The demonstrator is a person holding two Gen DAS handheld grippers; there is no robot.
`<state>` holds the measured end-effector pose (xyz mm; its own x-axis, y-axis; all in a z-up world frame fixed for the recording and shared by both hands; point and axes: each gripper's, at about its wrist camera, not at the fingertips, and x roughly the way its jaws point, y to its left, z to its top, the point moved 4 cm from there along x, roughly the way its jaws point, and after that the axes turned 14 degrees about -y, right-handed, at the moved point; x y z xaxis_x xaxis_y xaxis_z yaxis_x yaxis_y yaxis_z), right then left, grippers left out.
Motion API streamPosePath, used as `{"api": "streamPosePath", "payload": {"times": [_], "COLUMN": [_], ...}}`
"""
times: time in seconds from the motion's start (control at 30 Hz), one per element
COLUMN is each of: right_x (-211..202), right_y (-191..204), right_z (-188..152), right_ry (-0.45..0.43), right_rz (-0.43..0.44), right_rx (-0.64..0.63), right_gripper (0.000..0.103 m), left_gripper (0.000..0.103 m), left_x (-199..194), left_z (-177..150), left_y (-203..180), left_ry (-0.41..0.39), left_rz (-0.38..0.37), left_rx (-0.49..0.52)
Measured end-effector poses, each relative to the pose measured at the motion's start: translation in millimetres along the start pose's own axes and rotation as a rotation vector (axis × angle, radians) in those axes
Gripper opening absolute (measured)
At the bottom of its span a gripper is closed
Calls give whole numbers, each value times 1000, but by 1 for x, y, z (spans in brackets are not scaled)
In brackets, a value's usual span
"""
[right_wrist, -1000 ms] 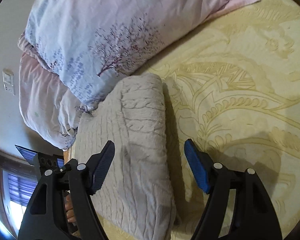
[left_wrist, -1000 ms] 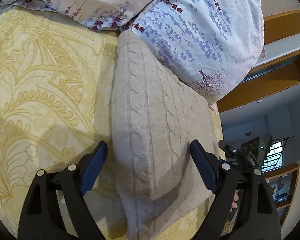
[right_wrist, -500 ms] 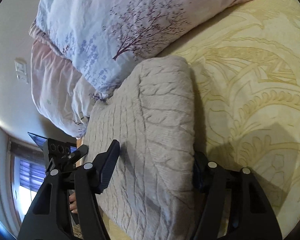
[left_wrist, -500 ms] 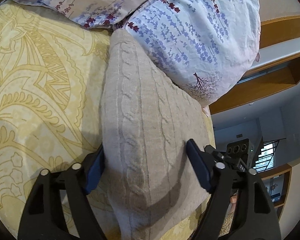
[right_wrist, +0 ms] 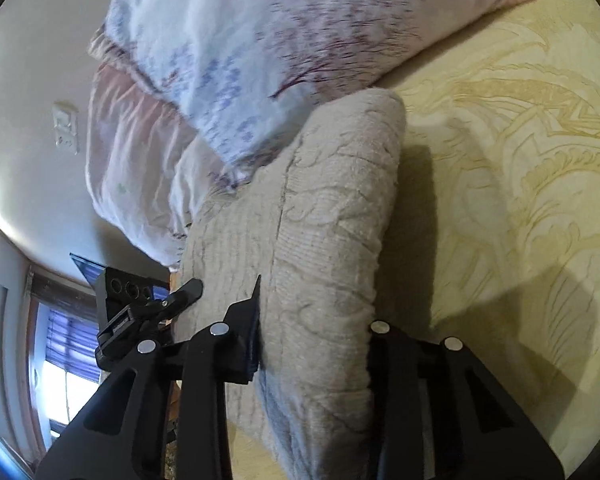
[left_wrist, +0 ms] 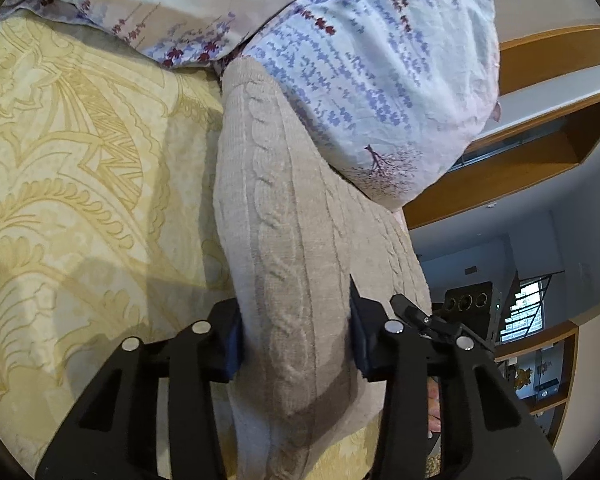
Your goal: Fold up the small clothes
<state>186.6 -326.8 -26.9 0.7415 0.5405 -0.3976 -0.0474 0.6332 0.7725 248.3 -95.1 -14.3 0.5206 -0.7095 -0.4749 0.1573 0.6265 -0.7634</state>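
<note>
A folded beige cable-knit sweater point(left_wrist: 292, 240) lies on the yellow patterned bedspread point(left_wrist: 80, 184), its far end against the floral pillows. My left gripper point(left_wrist: 296, 340) is shut on the near edge of the sweater, the thick fold squeezed between its blue pads. In the right wrist view the same sweater point(right_wrist: 332, 216) is bunched and lifted a little. My right gripper point(right_wrist: 312, 344) is shut on its other near corner. Each gripper shows at the edge of the other's view.
Floral pillows point(left_wrist: 360, 64) are stacked at the head of the bed, also in the right wrist view point(right_wrist: 240, 48). The bedspread point(right_wrist: 520, 168) stretches to the side. A wooden shelf unit point(left_wrist: 540, 152) and a window point(right_wrist: 68, 344) lie beyond the bed edge.
Both grippers moved forward over the sweater's near edge and closed on it from wide open. The sweater's edge is now pinched and bunched up between the pads.
</note>
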Motion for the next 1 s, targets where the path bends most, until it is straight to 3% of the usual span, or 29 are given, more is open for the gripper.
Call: {"api": "streamPosePath", "payload": {"times": [0.17,0.3,0.5,0.6,0.63,0.77,0.87,1.0], "right_x": [6,30,64,98,106,102,87,70], "right_y": [33,67,106,85,74,61,64,62], "right_z": [-22,-36,-45,-54,-57,-50,-42,-28], "right_ry": [20,33,-67,-1,10,30,6,-58], "right_rz": [35,60,74,-11,-48,-16,-27,2], "right_rx": [-63,-165,-312,-255,-229,-127,-138,-91], "right_gripper": [31,30,30,31,32,39,43,44], "left_gripper": [40,40,41,43,48,51,52,54], "left_x": [-37,-76,-108,-98,-92,-93,-105,-135], "left_z": [0,13,47,51,49,49,52,53], "left_y": [10,25,53,85,98,106,100,79], "left_ry": [-2,-54,-134,-94,-80,-90,-114,-235], "left_rz": [5,42,80,153,188,152,186,242], "left_rx": [46,75,59,-9,-31,-78,-34,105]}}
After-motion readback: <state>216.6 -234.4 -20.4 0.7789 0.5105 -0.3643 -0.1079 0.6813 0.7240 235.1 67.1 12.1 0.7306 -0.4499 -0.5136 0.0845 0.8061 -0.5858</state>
